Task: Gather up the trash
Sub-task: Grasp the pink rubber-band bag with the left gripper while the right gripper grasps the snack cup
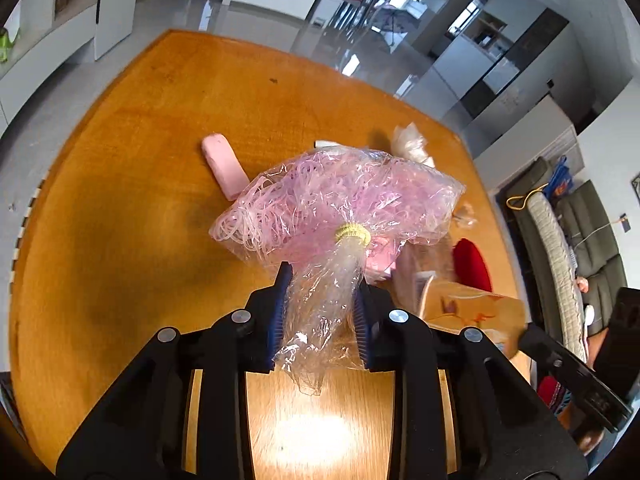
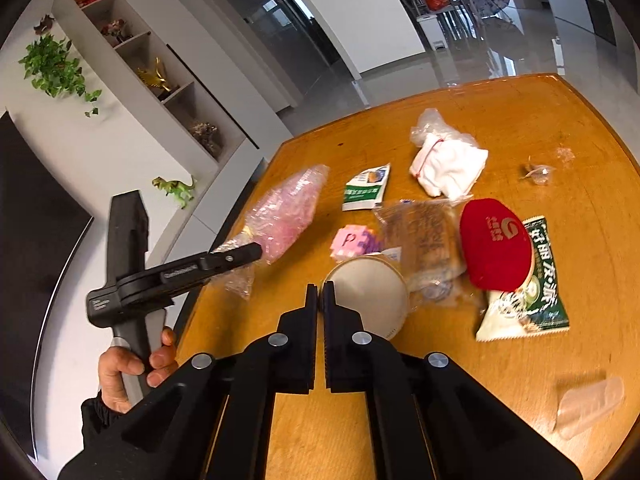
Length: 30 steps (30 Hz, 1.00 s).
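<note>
Left wrist view: the left gripper [image 1: 320, 300] has its blue pads clamped on the twisted clear neck of a plastic bag [image 1: 332, 204] stuffed w/ pink shreds, neck tied off by a yellow band [image 1: 353, 233]. The bag is over the wooden table [image 1: 140, 128], near its left edge as the right wrist view shows it; can't tell if its bulk still rests on the wood. Just beyond it lies a pink block [image 1: 224, 166].

Right wrist view: right gripper [image 2: 320, 294] jaws are pressed together at the rim of a paper cup [image 2: 370, 294] lying on its side; can't tell if the rim is pinched between the pads. Past the cup: pink foam piece [image 2: 352, 242], clear wrapper [image 2: 428, 240], red round pad [image 2: 494, 244], green snack packet [image 2: 536, 292], small green-white sachet [image 2: 366, 188], tied bag of white stuff [image 2: 448, 160]. A clear plastic cup [image 2: 588, 404] lies near the right edge, well apart. A hand [image 2: 132, 372] grips the left tool's handle.
</note>
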### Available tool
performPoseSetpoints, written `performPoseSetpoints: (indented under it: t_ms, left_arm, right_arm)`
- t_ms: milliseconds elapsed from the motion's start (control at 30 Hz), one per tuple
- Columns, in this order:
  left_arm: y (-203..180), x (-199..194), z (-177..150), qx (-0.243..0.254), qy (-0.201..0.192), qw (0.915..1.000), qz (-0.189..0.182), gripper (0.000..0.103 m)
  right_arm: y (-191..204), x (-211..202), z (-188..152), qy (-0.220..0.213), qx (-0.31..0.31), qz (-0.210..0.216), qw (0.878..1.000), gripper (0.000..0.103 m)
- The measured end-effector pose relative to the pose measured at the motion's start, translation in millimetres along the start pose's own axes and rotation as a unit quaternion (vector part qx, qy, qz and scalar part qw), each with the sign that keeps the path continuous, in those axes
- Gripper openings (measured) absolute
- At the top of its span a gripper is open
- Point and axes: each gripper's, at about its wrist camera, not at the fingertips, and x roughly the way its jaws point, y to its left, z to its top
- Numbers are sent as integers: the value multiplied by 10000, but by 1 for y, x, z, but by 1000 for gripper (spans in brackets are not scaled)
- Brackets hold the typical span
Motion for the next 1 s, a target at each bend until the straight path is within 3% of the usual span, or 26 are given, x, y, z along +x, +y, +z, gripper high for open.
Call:
performPoseSetpoints:
  t_ms: [200,300,467,533,567,633,800,900,1000]
  left_arm:
    - [17,-59,-23,-14,-363,9993,-39,28]
    - [23,-77,-40,67,-499,9985,200,28]
    - [38,-91,-64,-43,-525,9984,186,28]
    - [45,-99,-74,-60,-548,9983,211,28]
    - [48,-101,-79,-72,-546,9982,218,28]
    - [56,-110,-88,-93,-556,9982,185,28]
    - [65,-119,-101,-197,-559,9982,131,28]
    - [67,-125,-109,-209,-556,9982,122,28]
    - [68,-131,-115,-244,-573,9980,117,28]
  right_arm:
    - [23,-5,-22,135,-38,74,9999,3]
    - [33,8,-35,698,-115,-112,9974,3]
    - [32,14,-62,1020,-220,-505,9933,4]
    - [30,10,-71,1175,-309,-746,9898,18]
    - [29,9,-76,1272,-361,-890,9872,47]
    - [27,-1,-81,1181,-433,-1108,9859,67]
    - [31,-3,-78,1373,-901,-1396,9765,74]
    - [43,18,-72,1834,-1635,-1435,9587,76]
    - [58,46,-72,2369,-2348,-1362,9329,78]
